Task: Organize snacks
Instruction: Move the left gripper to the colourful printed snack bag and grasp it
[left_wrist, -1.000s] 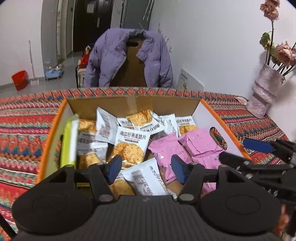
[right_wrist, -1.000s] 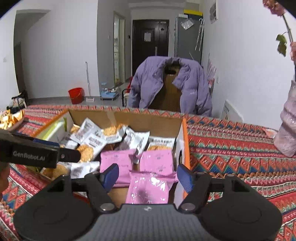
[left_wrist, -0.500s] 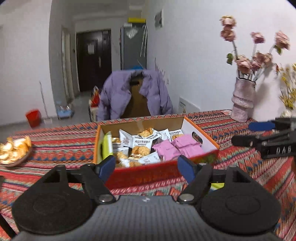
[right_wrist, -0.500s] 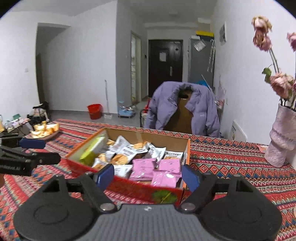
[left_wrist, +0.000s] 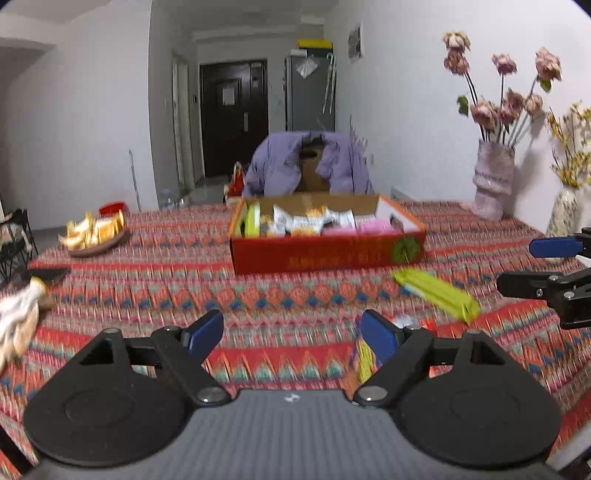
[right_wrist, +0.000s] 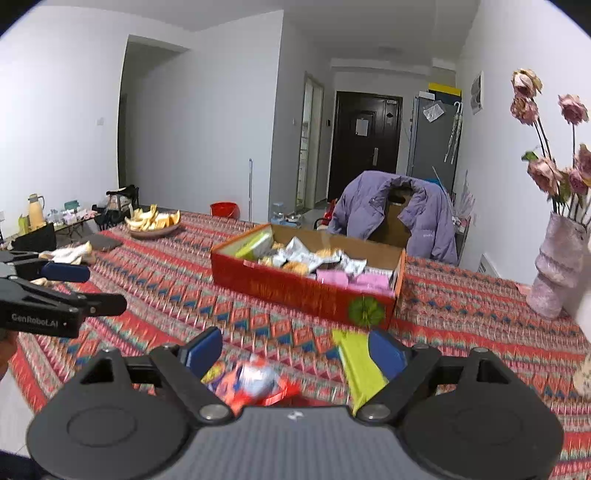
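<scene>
**Both grippers drawn back from the snack box, jaws spread and empty**

A red cardboard box (left_wrist: 327, 254) sits toward the far side of a table covered with a red patterned cloth (left_wrist: 155, 291). It holds the sorted snacks in loose groups: a green packet standing against the left wall, silver-and-orange cracker packets (left_wrist: 306, 223) in the middle, and pink packets (right_wrist: 354, 280) at the right end. That grouping by kind looks like the aim of the tidying.

Two snacks lie on the cloth, outside the box, on the near side. A long green packet (left_wrist: 436, 293) lies at an angle, near the box's right front corner. A red wrapped snack (right_wrist: 258, 382) lies closer to the viewer, just in front of the right gripper's base — likely next to be collected.

The left gripper (left_wrist: 291, 332) hovers above bare cloth, tilted gently downward. Its jaws have just been opening and stand wide, with nothing between them. The right gripper (right_wrist: 295, 349) is held the same way, to its right. Its jaws have also just been opening, and its blue pads (right_wrist: 384, 352) press on nothing; the red snack and the green packet's end show in the gap, lying on the cloth below.

Both tools are well apart from the box — probably lined up to reach for the loose snacks.
</scene>
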